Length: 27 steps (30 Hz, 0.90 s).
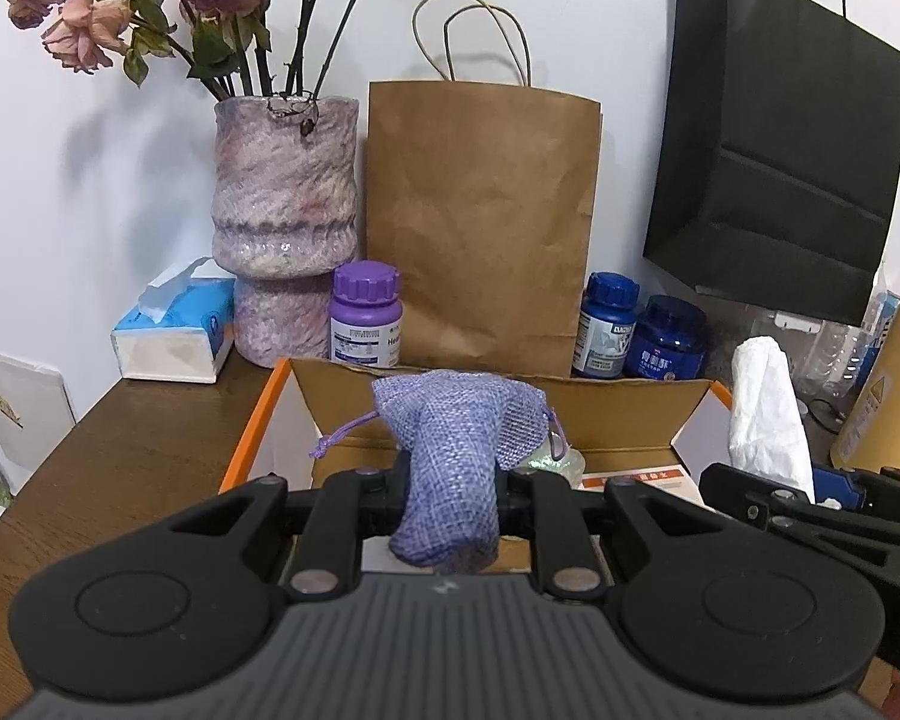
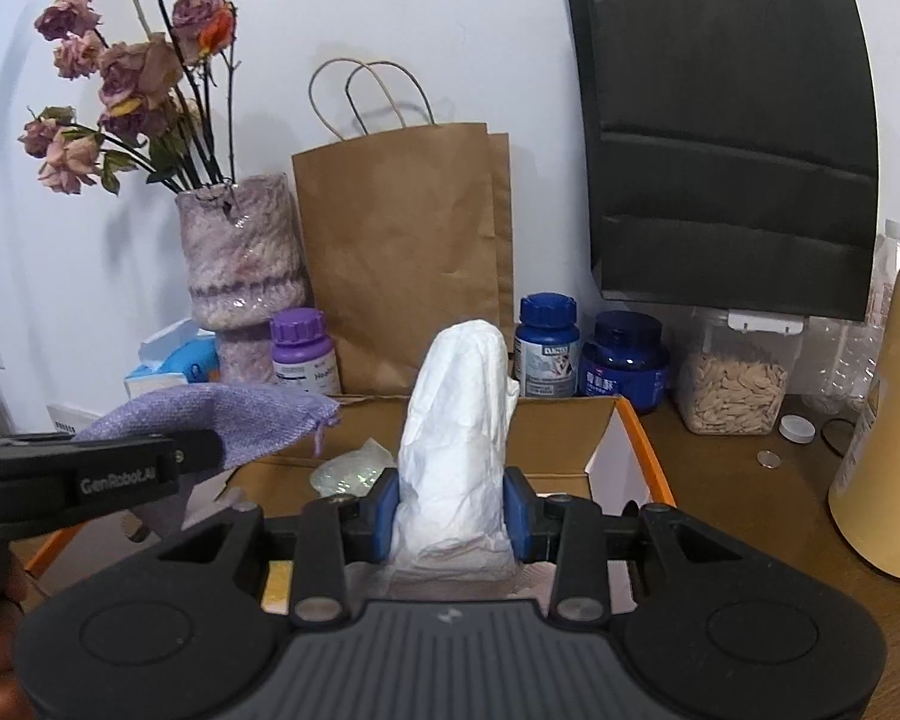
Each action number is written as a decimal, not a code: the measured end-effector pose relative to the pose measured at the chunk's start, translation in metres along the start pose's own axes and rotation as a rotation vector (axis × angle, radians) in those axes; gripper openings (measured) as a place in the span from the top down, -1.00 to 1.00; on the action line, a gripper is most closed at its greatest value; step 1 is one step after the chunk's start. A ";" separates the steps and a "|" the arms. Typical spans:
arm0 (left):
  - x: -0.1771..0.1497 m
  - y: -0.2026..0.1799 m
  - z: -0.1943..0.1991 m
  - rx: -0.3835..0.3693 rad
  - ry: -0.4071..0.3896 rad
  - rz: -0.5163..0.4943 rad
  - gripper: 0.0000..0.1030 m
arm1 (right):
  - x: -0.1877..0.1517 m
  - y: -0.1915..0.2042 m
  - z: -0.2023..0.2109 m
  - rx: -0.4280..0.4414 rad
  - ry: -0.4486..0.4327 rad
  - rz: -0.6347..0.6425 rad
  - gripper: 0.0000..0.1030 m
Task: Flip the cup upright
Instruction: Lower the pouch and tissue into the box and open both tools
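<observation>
The left gripper [image 1: 453, 495] has its jaws clamped on a lilac burlap drawstring pouch [image 1: 456, 456], gripped near its lower part so the gathered mouth stands up above the open cardboard box [image 1: 684, 414]. The right gripper [image 2: 453, 513] has its blue pads closed on a crumpled white tissue bundle [image 2: 459, 432], held upright over the same box, probably so that both can go down into it. No cup is visible in either view, so I cannot say where it is. A small glittery packet [image 2: 345, 474] lies inside the box, below the pouch.
</observation>
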State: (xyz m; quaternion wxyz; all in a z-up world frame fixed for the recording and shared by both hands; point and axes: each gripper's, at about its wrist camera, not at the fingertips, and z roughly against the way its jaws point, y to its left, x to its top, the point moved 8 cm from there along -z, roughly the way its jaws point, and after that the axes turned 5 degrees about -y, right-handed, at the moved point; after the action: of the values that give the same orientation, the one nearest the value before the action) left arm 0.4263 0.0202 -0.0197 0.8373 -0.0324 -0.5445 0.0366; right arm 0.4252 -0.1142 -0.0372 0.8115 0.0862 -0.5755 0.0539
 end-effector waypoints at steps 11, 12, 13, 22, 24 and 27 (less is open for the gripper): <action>0.007 0.005 0.006 0.054 -0.030 -0.038 -0.73 | 0.000 -0.008 -0.001 -0.038 0.020 -0.003 -0.39; 0.007 0.006 0.006 0.053 -0.031 -0.038 -0.84 | 0.001 -0.009 -0.001 -0.041 0.020 -0.003 -0.49; 0.007 0.007 0.006 0.053 -0.031 -0.034 -0.92 | 0.001 -0.010 -0.002 -0.046 0.020 -0.003 -0.64; 0.009 0.013 0.008 0.079 -0.042 -0.021 -1.00 | 0.001 -0.014 -0.001 -0.065 0.025 -0.009 -1.00; 0.010 0.015 0.012 0.084 -0.050 -0.018 -1.00 | 0.002 -0.013 0.000 -0.065 0.024 -0.003 -1.00; 0.012 0.016 0.020 0.088 -0.064 -0.011 -1.00 | 0.004 -0.011 0.003 -0.061 0.017 -0.001 -1.00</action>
State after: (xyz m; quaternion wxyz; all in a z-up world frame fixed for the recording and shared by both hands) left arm 0.4126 0.0375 -0.0019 0.8203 0.0086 -0.5691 0.0571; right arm 0.4262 -0.1259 -0.0338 0.8187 0.0612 -0.5697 0.0368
